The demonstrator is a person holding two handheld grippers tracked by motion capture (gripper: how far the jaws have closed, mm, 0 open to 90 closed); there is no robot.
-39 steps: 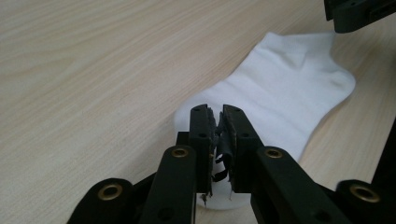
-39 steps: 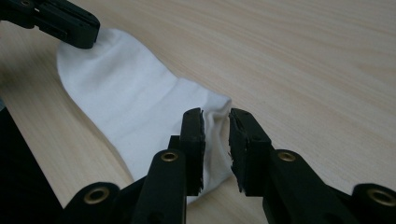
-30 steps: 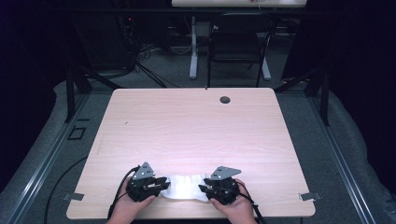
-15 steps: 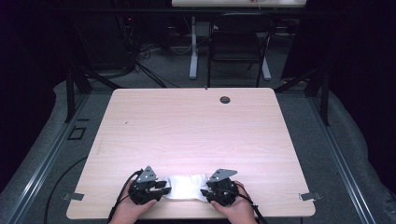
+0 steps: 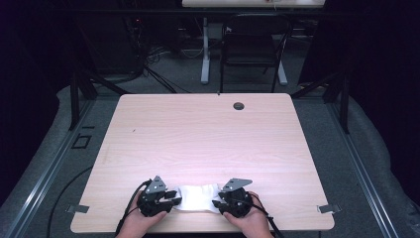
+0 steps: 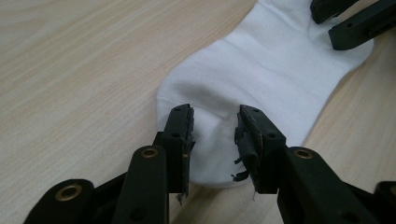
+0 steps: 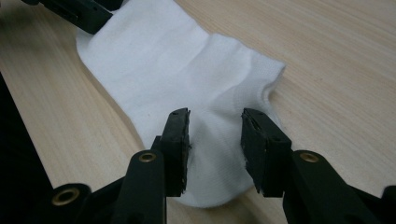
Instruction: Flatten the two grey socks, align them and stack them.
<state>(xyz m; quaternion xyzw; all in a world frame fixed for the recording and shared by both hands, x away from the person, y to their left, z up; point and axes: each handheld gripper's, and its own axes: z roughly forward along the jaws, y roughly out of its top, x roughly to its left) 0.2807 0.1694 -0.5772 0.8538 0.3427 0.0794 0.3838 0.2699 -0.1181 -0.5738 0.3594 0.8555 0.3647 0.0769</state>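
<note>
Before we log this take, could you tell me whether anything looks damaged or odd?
Yes: the pads on the left hand-held gripper are frayed, with black shreds hanging off over the sock. The sock itself lies flat and looks clean.

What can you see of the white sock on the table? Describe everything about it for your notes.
The white sock is a short ankle type in soft knit fabric, with a ribbed band and faint creases. It lies flat near the front edge of the light wooden table, stretched crosswise between the two hands. The left tool sits over one end and the right tool over the other, each with its jaws apart and fabric between them. Whether either one is pinching the cloth is unclear.
</note>
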